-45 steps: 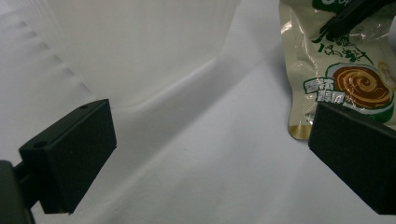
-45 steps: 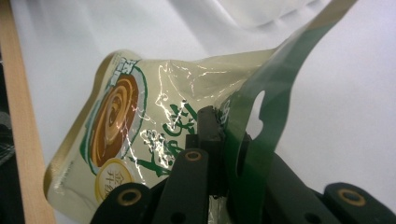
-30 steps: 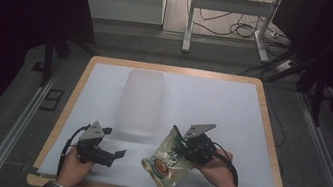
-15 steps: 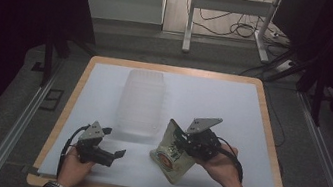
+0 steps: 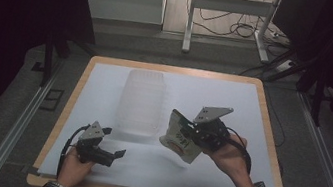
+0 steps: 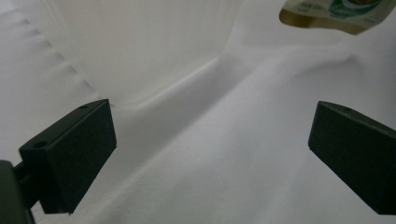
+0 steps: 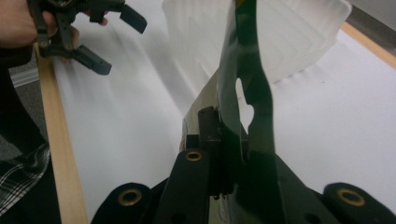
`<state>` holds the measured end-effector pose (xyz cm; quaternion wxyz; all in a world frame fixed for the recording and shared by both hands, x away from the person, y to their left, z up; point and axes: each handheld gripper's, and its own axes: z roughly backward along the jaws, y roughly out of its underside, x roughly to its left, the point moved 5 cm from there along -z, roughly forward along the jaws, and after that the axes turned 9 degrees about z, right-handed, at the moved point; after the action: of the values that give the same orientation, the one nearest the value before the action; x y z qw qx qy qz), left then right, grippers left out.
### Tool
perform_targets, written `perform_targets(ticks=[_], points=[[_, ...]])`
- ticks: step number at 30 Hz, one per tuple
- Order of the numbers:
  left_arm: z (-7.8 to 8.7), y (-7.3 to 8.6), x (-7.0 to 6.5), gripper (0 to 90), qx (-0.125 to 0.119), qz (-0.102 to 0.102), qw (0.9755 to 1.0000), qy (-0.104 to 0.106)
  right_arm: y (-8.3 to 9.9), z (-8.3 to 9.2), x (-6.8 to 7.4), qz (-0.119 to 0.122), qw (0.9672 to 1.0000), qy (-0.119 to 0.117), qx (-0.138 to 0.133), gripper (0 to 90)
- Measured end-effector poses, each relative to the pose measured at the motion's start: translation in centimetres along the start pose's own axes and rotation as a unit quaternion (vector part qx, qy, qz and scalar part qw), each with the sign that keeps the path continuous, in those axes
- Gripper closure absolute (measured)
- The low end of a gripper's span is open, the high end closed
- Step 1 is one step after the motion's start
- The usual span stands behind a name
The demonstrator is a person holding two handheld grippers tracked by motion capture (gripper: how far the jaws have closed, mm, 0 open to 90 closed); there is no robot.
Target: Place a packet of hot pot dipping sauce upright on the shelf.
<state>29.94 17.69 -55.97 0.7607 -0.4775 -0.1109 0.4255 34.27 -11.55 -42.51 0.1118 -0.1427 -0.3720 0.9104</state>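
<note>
A green and cream snack bag hangs off the table at the front right, with my right gripper shut on its upper edge. In the right gripper view the bag's dark green edge stands upright, clamped in my right gripper. My left gripper rests low near the front left with its jaws wide apart and nothing between them. The left gripper view looks past my left gripper to the bag's bottom at the top right. The left gripper is also at the top left of the right gripper view.
A translucent ribbed plastic container lies on the white sheet behind the left gripper; its wall is close ahead in that gripper's view, and it lies just past the bag as the container. A wooden rim borders the table.
My right gripper has risen with the bag, which lay tilted on the sheet and now hangs upright off it. The left gripper has stayed in place.
</note>
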Motion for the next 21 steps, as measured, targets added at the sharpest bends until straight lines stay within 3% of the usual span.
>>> perform_targets(ticks=[9,21], points=[[0.0,0.0,0.0,1.0,0.001,-0.001,1.0,0.0,-0.6,0.3,-2.3,-0.007,0.9998,0.017,-0.004,89.7],[0.0,0.0,0.1,1.0,0.002,-0.002,1.0,0.001,-1.9,0.1,-4.5,-0.01,0.9995,0.021,-0.02,89.7]])
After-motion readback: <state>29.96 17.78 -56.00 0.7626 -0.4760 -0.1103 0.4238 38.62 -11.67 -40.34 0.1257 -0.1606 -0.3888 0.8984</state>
